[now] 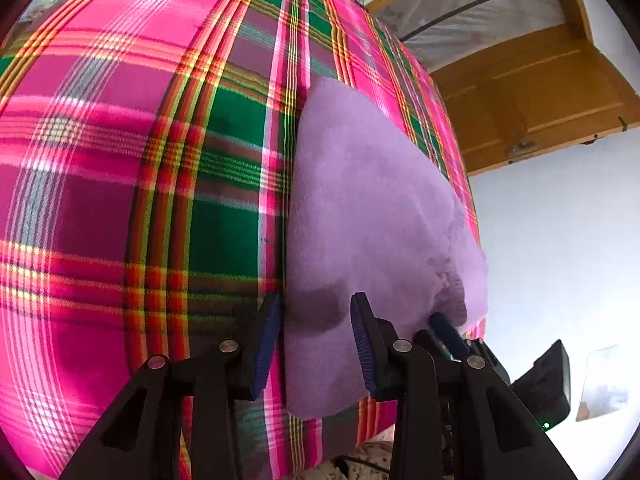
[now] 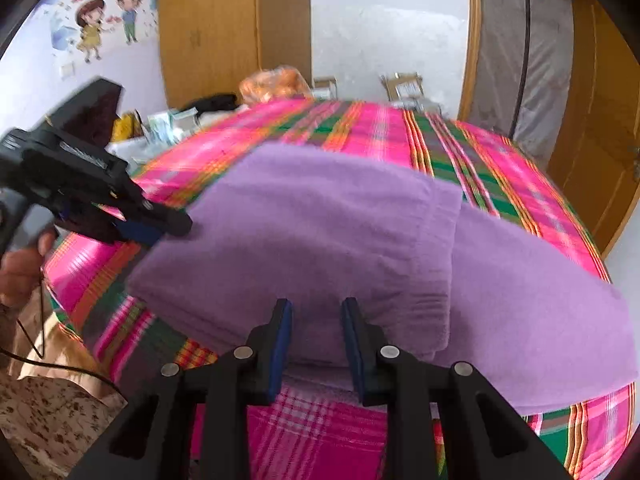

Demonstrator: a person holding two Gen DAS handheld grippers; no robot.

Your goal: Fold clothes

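Observation:
A purple fleece garment (image 1: 360,208) lies folded in layers on a pink and green plaid bedspread (image 1: 120,160). My left gripper (image 1: 316,340) is open at the garment's near end, with its left finger along the cloth's edge and the right finger over the fleece. In the right wrist view the garment (image 2: 320,232) fills the middle, and my right gripper (image 2: 316,320) is open just before its folded near edge. The left gripper (image 2: 160,228) shows there at the garment's left side, held by a hand (image 2: 20,268). The right gripper's fingers (image 1: 446,330) show at the cloth's right edge.
The bedspread (image 2: 500,168) covers a bed. A wooden door (image 1: 540,96) and a white wall stand beyond it. Boxes, packets and a black item (image 2: 212,102) are piled past the far side of the bed. A patterned floor (image 2: 48,420) and a cable lie at lower left.

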